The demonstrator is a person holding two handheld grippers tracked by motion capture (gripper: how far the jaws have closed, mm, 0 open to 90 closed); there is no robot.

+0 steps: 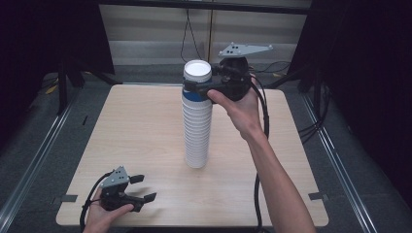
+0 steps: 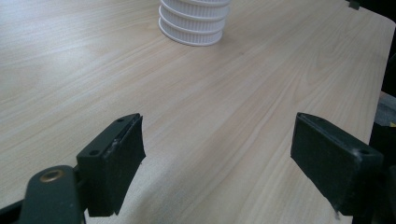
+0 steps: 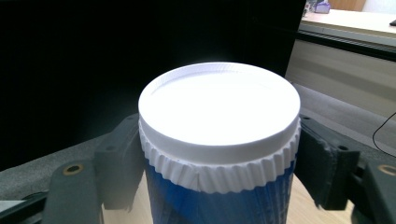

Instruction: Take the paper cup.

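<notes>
Pale wood worktop carries a tall stack of white cups at its middle, long axis upright, closed bases upward. Right tongs clamp the topmost blue cup from the side. Left tongs gape released near the front-left corner, well apart.

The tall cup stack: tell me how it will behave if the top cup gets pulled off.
The cup stack is tall on a narrow base, so it will probably tip under a sideways tug. The right gripper clamps the blue top cup; its thin ribbed wall may flex. The nested cups look light and could lift together.
</notes>
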